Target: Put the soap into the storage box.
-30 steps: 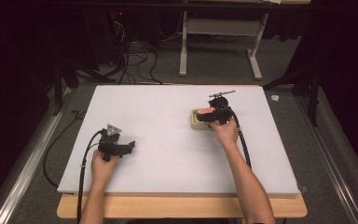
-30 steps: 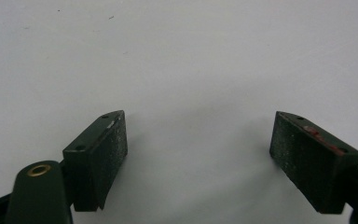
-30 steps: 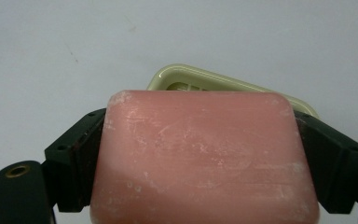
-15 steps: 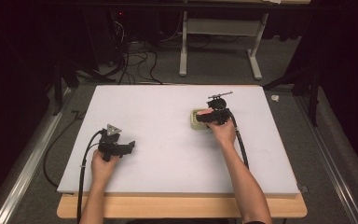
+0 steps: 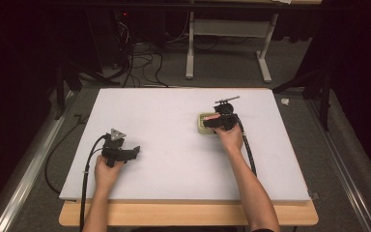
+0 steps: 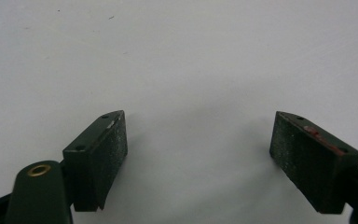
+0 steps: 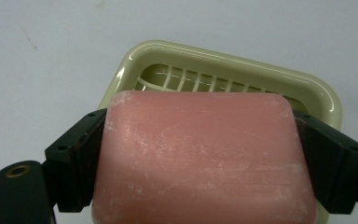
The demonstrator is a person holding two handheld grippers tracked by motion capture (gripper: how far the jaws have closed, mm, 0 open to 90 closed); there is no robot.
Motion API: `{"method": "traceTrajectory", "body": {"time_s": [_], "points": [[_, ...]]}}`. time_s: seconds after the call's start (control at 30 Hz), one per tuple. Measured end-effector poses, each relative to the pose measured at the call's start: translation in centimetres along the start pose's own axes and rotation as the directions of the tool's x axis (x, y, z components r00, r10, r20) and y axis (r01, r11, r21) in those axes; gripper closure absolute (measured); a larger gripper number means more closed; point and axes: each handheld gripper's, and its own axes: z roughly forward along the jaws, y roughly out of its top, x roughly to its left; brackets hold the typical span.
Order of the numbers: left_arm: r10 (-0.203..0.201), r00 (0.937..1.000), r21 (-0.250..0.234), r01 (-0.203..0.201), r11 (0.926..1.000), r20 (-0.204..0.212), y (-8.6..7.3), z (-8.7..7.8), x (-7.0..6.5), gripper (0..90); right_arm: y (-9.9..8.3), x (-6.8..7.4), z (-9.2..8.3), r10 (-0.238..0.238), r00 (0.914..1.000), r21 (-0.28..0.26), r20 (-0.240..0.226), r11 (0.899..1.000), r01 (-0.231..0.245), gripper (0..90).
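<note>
You are working at a table whose top is covered by a white sheet, with a strip of bare wooden edge showing along the side nearest you. Directly on the sheet sits a pale green soap dish, right of the table's centre and toward its far edge; its slatted floor is visible in the right gripper view. The sheet around the dish is bare white, marked by a few faint specks. The table stands on a grey carpeted floor.
</note>
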Motion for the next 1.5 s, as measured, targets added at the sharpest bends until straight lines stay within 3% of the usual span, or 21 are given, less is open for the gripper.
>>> {"method": "traceTrajectory", "body": {"time_s": [0.1,0.2,0.77,1.5], "points": [[0.002,1.0000,0.001,-0.002,1.0000,0.000,0.0,0.0,0.0,19.3,0.0,0.1,0.1,-0.003,0.9999,0.003,0.014,1.000,0.003,13.5],[0.001,1.0000,0.000,-0.001,1.0000,0.000,0.0,0.0,0.0,19.3,0.0,0.1,0.0,-0.005,1.0000,0.004,-0.007,1.000,0.005,13.5],[0.001,1.0000,0.000,-0.001,1.0000,0.000,0.0,0.0,0.0,19.3,0.2,0.2,-1.2,-0.006,0.9999,-0.048,-0.013,0.999,0.005,13.3],[0.000,1.0000,0.000,0.000,1.0000,0.000,0.0,0.0,0.0,19.3,0.2,1.0,-5.0,-0.076,0.9967,-0.149,-0.030,0.986,0.070,15.2]]}}
